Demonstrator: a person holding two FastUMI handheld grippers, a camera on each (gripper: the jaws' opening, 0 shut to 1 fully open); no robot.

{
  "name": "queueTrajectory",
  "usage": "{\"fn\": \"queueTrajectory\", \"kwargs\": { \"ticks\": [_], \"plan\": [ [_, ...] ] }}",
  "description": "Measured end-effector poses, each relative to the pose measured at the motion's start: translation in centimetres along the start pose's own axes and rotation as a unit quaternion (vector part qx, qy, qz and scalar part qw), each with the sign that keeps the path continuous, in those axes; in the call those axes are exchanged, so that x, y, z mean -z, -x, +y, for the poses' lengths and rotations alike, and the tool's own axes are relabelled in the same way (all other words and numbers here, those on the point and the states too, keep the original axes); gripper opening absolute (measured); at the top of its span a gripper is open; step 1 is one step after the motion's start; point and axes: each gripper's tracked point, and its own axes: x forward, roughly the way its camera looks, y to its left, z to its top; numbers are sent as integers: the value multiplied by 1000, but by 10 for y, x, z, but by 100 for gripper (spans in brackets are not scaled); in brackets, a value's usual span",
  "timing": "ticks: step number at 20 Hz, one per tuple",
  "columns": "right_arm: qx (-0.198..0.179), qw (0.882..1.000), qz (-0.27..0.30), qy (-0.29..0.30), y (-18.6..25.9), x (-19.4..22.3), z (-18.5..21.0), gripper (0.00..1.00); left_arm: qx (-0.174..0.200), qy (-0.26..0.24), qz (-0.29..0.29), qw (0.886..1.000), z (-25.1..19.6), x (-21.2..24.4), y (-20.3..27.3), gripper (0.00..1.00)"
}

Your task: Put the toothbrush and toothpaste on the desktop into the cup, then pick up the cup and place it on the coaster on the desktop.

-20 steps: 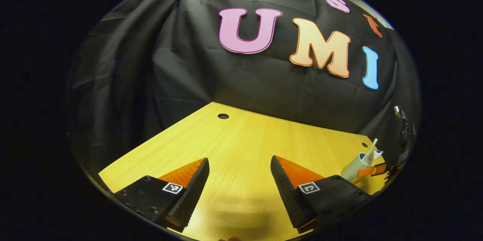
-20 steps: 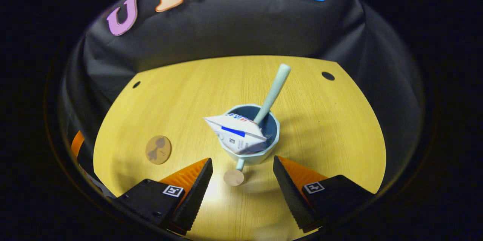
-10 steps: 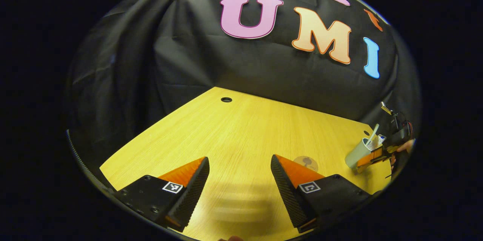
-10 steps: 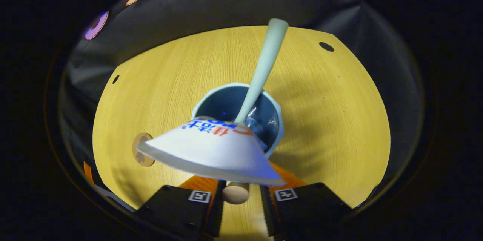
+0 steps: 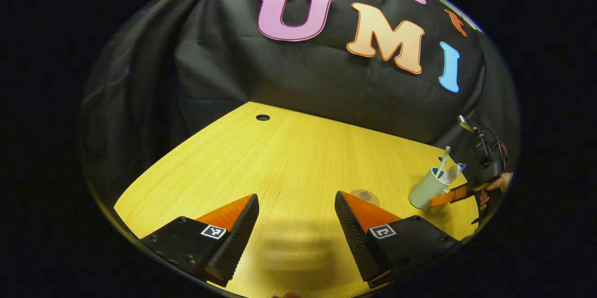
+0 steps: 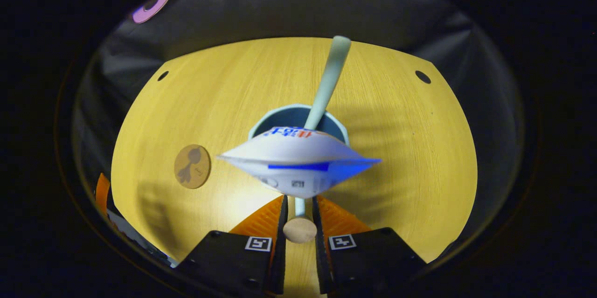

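Right gripper [image 6: 298, 223]: its two fingers are drawn close together on the cup's handle [image 6: 300, 229], one on each side of the narrow stem that ends in a round wooden knob; gripping the cup by that handle

Left gripper [image 5: 296, 228]: fingers spread wide apart with nothing between them; it hangs over the near edge of the table [image 5: 289, 162], above bare wood

Cup [image 6: 298, 121]: pale blue-green, upright, in the middle stretch of the table in the right gripper view; in the left gripper view it [image 5: 424, 189] sits towards the table's far right corner, with the right gripper [image 5: 450, 194] and a hand [image 5: 494, 186] just behind it; whether its base touches the wood I cannot tell

Toothbrush [image 6: 326, 86]: inside the cup, handle sticking up and leaning towards the far edge

Toothpaste [image 6: 298, 167]: white tube with blue markings, standing in the cup, its flat crimped end uppermost and spread wide over the near rim

Coaster [image 6: 192, 173]: round, brown, flat on the table, apart from the cup and nearer the left edge in the right gripper view; bare; in the left gripper view it [image 5: 364, 194] lies between the left gripper's far finger and the cup
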Motion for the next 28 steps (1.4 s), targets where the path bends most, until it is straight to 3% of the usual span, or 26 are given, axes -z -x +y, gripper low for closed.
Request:
{"fn": "queueTrajectory", "kwargs": {
  "ticks": [4, 7, 14, 20, 24, 28],
  "plan": [
    [-24, 998, -18, 46, -8, -3, 18, 25, 5, -7, 2, 1000, 2, 0, 4, 95],
    [-22, 996, -28, 82, -6, -5, 9, 22, 2, -8, 1, 1000, 11, 0, 7, 95],
    [-21, 995, -39, 93, -1, -7, 11, 13, -9, 4, -1, 1000, 32, 3, 15, 95],
    [-28, 988, -103, 113, 6, -13, 9, 6, -11, 6, -1, 1000, 38, 7, 20, 95],
    [-30, 983, -143, 110, 25, -25, 10, 6, -8, 11, -2, 1000, 38, 9, 20, 95],
    [-32, 985, -134, 103, 20, -23, 9, 6, -4, 14, 1, 1000, 37, 12, 20, 95]
  ]
}}
